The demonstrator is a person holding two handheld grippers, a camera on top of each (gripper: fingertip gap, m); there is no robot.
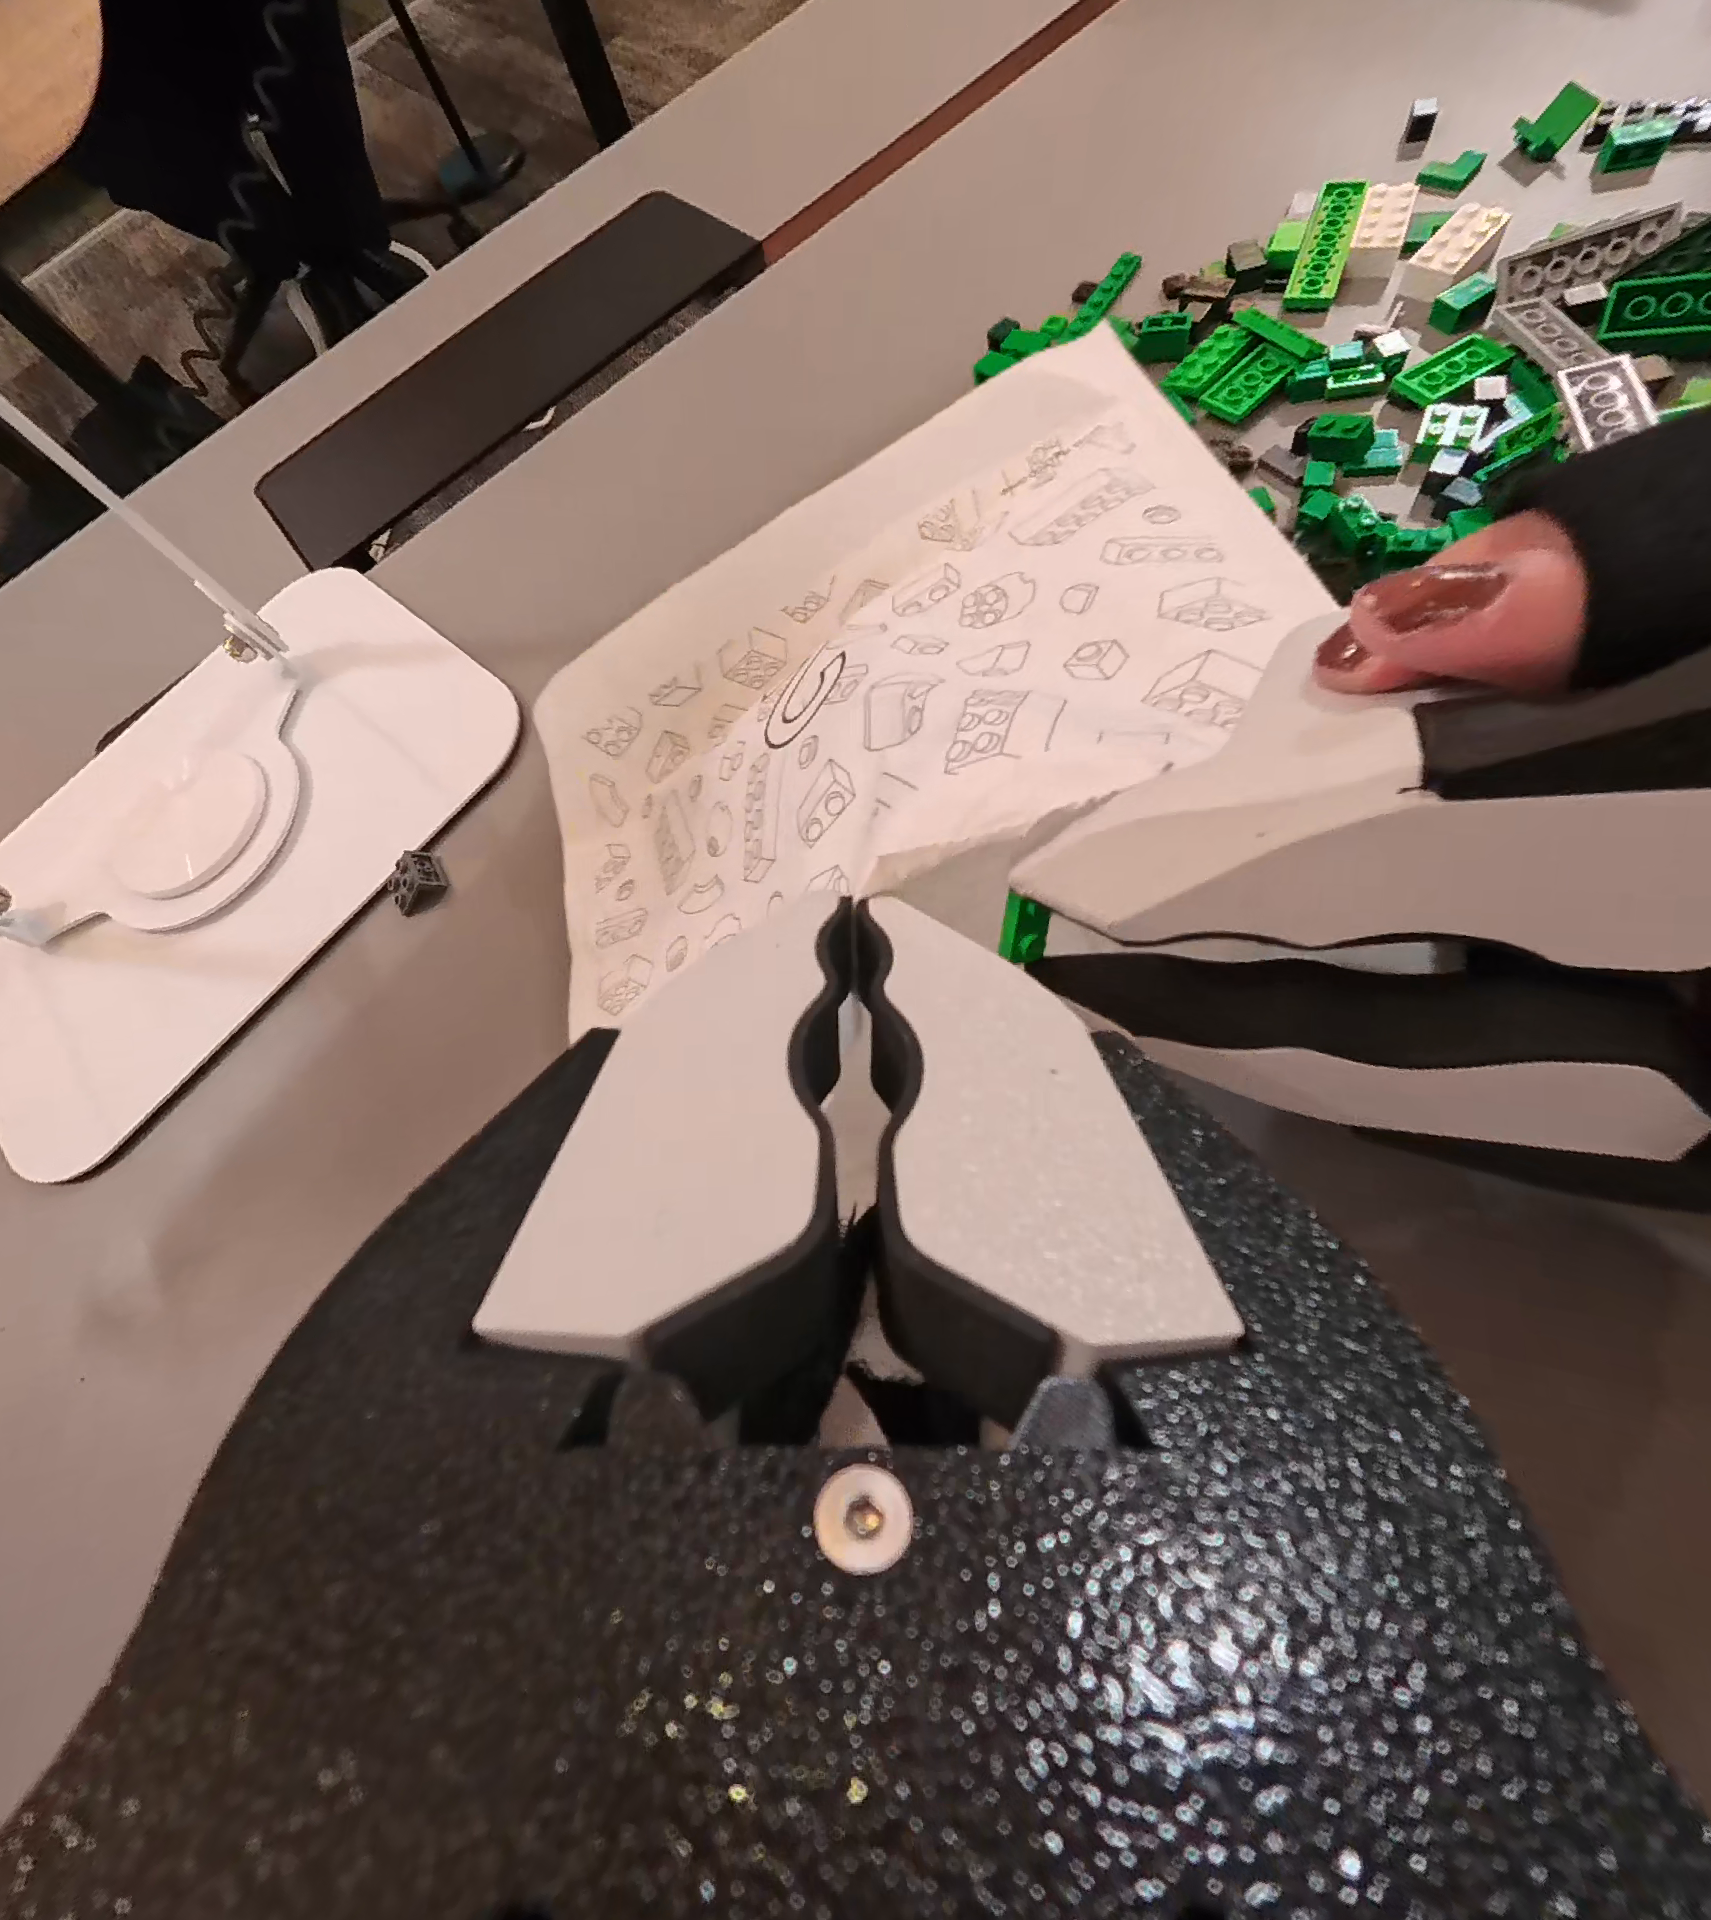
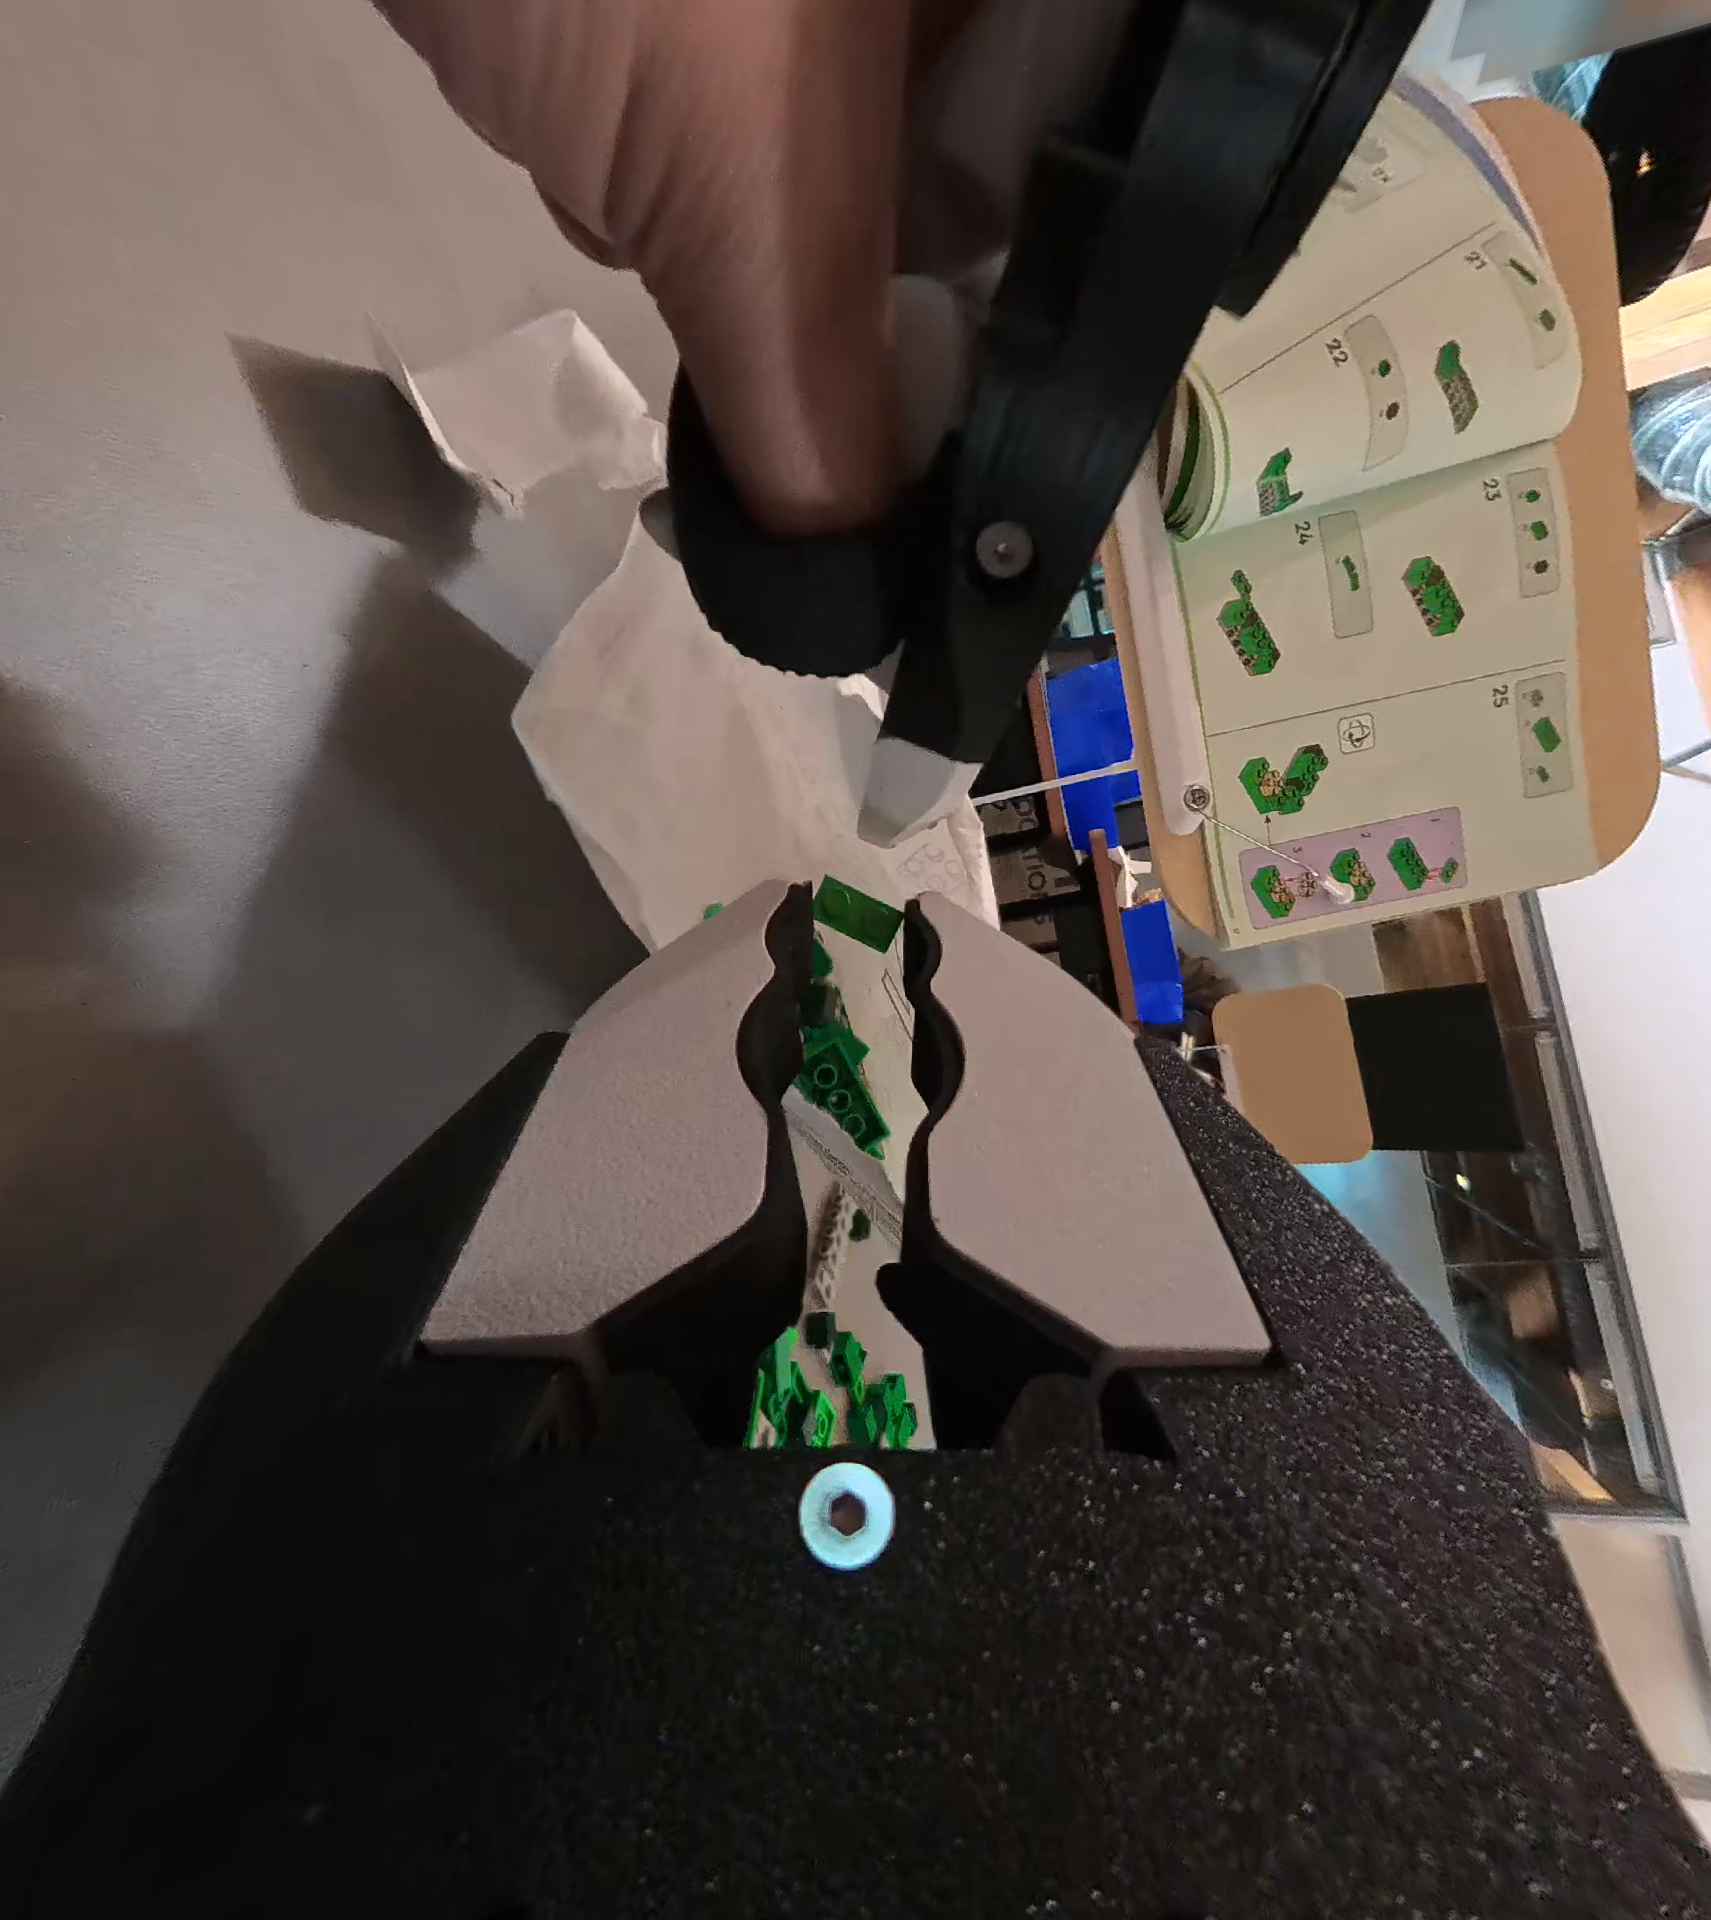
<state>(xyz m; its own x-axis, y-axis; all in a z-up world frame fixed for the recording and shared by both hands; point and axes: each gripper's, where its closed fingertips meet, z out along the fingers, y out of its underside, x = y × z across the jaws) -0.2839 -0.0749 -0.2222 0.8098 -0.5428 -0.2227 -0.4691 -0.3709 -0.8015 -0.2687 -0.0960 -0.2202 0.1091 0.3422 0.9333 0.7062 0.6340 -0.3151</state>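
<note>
Two grippers on one white paper bag [image 1: 944,665], left gripper [image 1: 853,914] clamped on its torn edge, right gripper [image 2: 856,914] slightly apart around the bag's other side, green bricks [image 1: 1453,343] beside it toward the table's [image 1: 207,1299] far edge

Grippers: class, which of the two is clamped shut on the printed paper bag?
The left gripper: its fingertips pinch the paper bag. The right gripper shows a gap between its fingers.
</note>
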